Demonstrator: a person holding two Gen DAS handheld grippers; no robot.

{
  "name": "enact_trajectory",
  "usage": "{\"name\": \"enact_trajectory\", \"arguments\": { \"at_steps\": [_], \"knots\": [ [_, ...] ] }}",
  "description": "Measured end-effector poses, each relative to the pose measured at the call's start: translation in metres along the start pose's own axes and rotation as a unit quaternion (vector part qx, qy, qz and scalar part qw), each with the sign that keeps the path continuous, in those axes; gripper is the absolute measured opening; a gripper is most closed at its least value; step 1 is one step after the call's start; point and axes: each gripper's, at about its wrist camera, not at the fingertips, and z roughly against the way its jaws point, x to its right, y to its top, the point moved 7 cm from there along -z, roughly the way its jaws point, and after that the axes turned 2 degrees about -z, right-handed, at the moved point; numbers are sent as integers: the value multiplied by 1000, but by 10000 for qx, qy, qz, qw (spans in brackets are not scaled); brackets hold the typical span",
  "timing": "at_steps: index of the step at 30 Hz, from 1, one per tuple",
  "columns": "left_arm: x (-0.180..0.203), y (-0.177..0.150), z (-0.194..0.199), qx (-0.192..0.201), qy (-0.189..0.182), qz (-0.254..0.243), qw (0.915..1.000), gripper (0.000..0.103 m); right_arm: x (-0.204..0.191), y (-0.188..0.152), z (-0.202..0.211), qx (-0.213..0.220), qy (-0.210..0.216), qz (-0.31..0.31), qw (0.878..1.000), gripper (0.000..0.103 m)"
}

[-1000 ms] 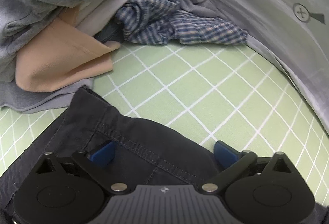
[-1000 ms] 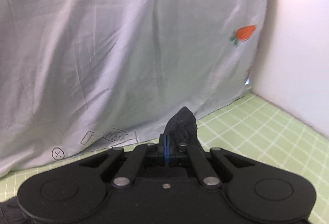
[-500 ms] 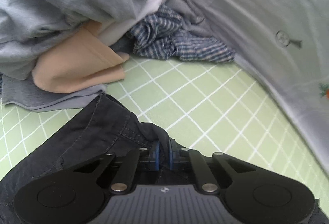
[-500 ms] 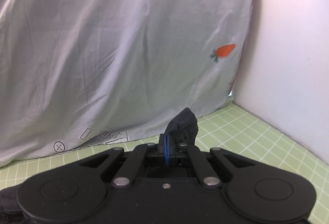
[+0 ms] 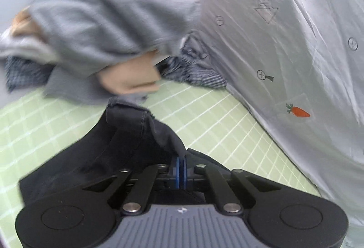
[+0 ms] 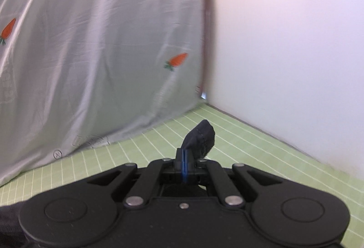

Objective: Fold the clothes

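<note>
We noted the left gripper clamped on the dark garment, lifted over the green checked mat, right gripper pinching another corner, clothes pile beyond, near the carrot-print sheet.

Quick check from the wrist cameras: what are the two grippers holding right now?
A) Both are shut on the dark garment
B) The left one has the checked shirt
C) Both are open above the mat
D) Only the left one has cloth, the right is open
A: the left gripper pinches a fold of the dark garment, and the right gripper has a tuft of the same dark cloth sticking out past its closed jaws.
</note>
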Motion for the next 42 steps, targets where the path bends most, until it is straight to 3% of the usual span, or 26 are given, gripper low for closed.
{"name": "enact_trajectory", "arguments": {
  "at_steps": [8, 13, 19, 25, 30, 33, 42],
  "knots": [
    [-59, -55, 19, -328, 88, 354, 9988, 2, 44, -42, 45, -421, -56, 141, 9990, 0],
    [-83, -72, 21, -417, -19, 532, 9977, 2, 55, -68, 58, -584, -154, 123, 9981, 1],
    [-89, -80, 18, -411, 0, 421, 9983, 2, 68, -94, 60, -832, -284, 104, 9961, 1],
    [-86, -75, 20, -331, -77, 286, 9990, 2, 70, -97, 68, -853, -266, 336, 9954, 1],
    [-92, -87, 7, -478, 41, 212, 9986, 2, 80, -112, 60, -1130, -312, 188, 9929, 1],
    [-93, -84, 10, -445, -26, 236, 9987, 2, 76, -109, 64, -1045, -302, 457, 9930, 1],
    [-68, -53, 54, 143, -431, -155, 9988, 2, 51, -53, 119, 105, -443, 1240, 9912, 0]
  ]
}}
